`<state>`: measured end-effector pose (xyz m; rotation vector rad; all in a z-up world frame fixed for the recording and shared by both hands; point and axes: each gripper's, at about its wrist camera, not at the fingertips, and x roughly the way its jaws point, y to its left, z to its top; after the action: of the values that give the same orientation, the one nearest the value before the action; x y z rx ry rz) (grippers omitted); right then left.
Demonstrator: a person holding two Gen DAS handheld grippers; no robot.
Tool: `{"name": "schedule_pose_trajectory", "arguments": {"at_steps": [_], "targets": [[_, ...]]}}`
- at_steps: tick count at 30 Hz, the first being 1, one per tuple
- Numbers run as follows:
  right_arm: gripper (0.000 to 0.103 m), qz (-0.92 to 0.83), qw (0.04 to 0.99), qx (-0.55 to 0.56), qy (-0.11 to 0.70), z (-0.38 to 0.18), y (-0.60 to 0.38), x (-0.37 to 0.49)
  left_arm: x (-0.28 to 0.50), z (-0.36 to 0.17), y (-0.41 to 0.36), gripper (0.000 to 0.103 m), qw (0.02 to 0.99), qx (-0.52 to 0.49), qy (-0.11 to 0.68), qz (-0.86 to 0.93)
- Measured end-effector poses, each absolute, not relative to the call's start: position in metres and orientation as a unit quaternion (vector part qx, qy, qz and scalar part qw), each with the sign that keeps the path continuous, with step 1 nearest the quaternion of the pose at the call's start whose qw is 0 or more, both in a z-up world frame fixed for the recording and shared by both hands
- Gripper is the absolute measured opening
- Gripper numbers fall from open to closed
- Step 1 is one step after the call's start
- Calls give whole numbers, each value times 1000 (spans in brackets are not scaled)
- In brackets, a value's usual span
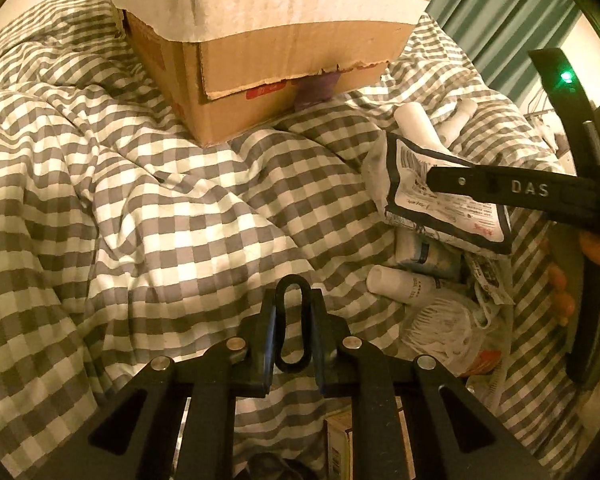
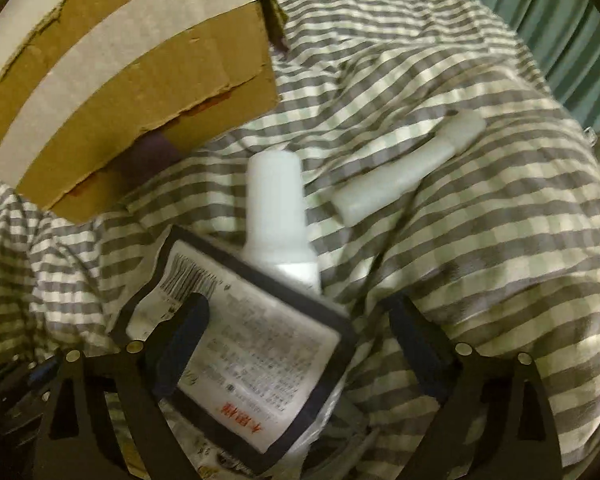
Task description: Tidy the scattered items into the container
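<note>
Sachet with the black border lies atop the clutter on the checked bed, between the right claw's spread fingers ready for a pinch, while the left claw, clamped on a black loop, faces the cardboard box

Black tongs, silver rivets, "DAS" lettering

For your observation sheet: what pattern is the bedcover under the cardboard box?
Grey-and-white checks on the bedcover; the left wrist view shows it best.
</note>
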<state>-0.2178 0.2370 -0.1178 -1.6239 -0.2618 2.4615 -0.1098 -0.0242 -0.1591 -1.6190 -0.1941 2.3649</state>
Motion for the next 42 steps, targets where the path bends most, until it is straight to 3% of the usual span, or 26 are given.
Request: {"name": "schedule_pose_trajectory", "arguments": {"at_steps": [3,4,5,8,11,29,42], "targets": [[74,829,82,-549,-68,-115,238,-211,-110,-159,-24,15,132,-557,-68,817],[62,830,80,-549,-57,-113,240,-209,-110,-158,-25,15,132,-555,-70,818],[39,832,77,-548,-48,-111,241,-207,-110,-157,-25,15,132,-554,-71,819],[21,844,61,-532,11,-99,251,-197,-112,-156,-24,15,131,-549,-74,822],[15,865,65,-498,16,-80,252,-185,-113,-153,-25,15,128,-542,-75,827],[11,929,18,-370,-23,20,214,-155,-116,-63,-47,15,141,-425,-116,887],[11,949,-36,-300,-85,103,171,-192,-208,30,-52,15,141,-322,-91,932]]}}
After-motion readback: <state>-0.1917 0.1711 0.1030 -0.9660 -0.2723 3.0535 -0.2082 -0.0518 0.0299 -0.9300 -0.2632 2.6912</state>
